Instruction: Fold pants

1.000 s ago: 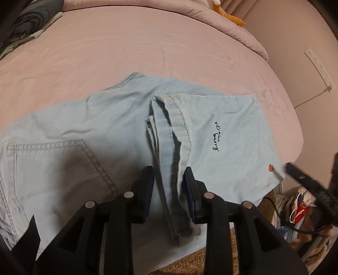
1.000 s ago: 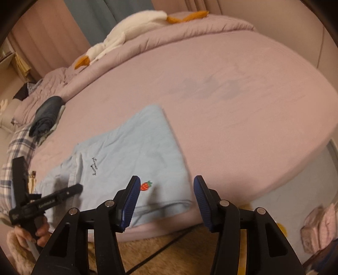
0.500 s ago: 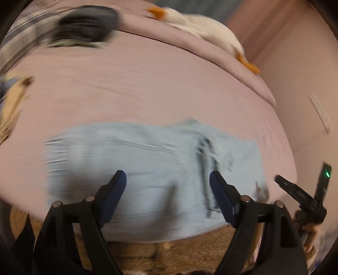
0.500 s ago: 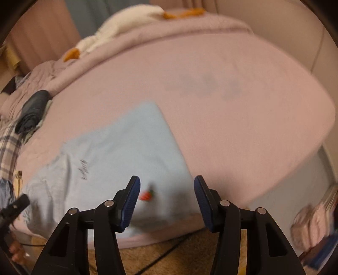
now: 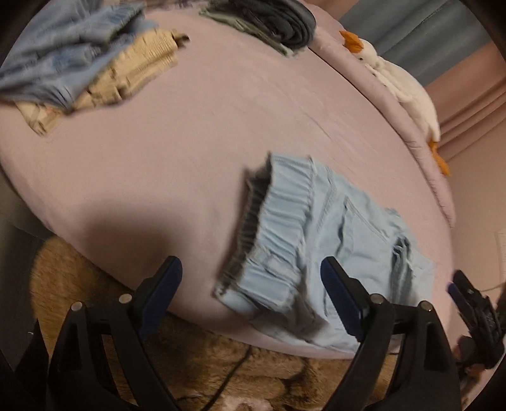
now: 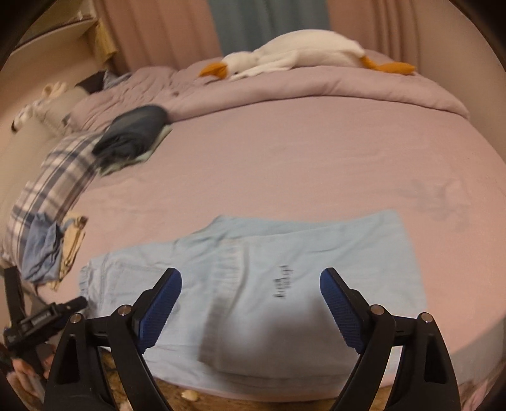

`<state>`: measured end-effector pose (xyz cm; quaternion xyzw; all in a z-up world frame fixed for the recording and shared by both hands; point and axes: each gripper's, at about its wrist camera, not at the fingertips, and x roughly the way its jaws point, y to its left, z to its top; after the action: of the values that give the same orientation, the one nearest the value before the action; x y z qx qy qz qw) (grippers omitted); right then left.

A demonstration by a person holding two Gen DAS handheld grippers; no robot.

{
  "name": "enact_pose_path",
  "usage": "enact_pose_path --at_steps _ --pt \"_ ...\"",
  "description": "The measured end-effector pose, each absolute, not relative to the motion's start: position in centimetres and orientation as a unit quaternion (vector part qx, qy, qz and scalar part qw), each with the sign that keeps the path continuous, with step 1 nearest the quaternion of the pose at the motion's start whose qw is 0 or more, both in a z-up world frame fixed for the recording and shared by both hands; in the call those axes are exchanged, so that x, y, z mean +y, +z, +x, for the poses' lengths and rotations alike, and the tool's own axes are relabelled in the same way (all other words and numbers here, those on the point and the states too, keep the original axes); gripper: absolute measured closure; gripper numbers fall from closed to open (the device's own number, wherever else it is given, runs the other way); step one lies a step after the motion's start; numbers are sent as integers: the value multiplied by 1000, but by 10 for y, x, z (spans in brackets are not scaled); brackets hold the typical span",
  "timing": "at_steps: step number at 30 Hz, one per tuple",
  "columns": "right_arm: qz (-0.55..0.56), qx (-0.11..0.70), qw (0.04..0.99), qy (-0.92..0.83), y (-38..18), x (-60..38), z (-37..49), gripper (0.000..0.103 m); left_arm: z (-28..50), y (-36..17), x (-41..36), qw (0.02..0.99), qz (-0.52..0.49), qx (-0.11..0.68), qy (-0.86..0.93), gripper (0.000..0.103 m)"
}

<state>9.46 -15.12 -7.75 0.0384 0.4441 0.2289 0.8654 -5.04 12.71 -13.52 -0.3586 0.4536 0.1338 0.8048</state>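
Light blue pants (image 5: 319, 253) lie on the pink bed near its front edge, legs folded over the body, elastic waistband toward the left. In the right wrist view the pants (image 6: 253, 284) show a small black script print. My left gripper (image 5: 249, 294) is open and empty, hovering above the waistband end. My right gripper (image 6: 249, 303) is open and empty above the folded leg end. The right gripper also shows at the far right of the left wrist view (image 5: 474, 313), and the left gripper at the lower left of the right wrist view (image 6: 41, 319).
A heap of blue and tan clothes (image 5: 79, 60) and a dark folded garment (image 5: 275, 22) lie at the far left of the bed (image 5: 189, 142). A white goose plush (image 6: 294, 53) lies on the quilt. Brown rug (image 5: 221, 363) below the bed edge.
My left gripper let go of the folded pant leg, opened wide and swung left to the waistband end. My right gripper opened wider and moved left over the pants.
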Motion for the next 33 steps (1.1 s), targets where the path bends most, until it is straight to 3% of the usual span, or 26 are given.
enact_pose_path --at_steps 7,9,14,21,28,33 --pt "25 461 856 234 -83 -138 88 14 -46 -140 126 805 -376 445 117 16" --pt "24 464 854 234 -84 -138 87 14 -41 -140 126 805 -378 445 104 32" --pt "22 468 852 232 -85 -134 87 14 -32 -144 120 812 -365 446 96 35" --pt "29 465 853 236 -83 -138 85 14 -30 -141 125 797 -396 446 96 70" --pt "69 455 861 218 -77 -168 85 14 -23 -71 102 837 -377 395 37 75" --pt "95 432 876 193 -67 -196 81 14 4 -22 58 874 -307 376 -22 75"
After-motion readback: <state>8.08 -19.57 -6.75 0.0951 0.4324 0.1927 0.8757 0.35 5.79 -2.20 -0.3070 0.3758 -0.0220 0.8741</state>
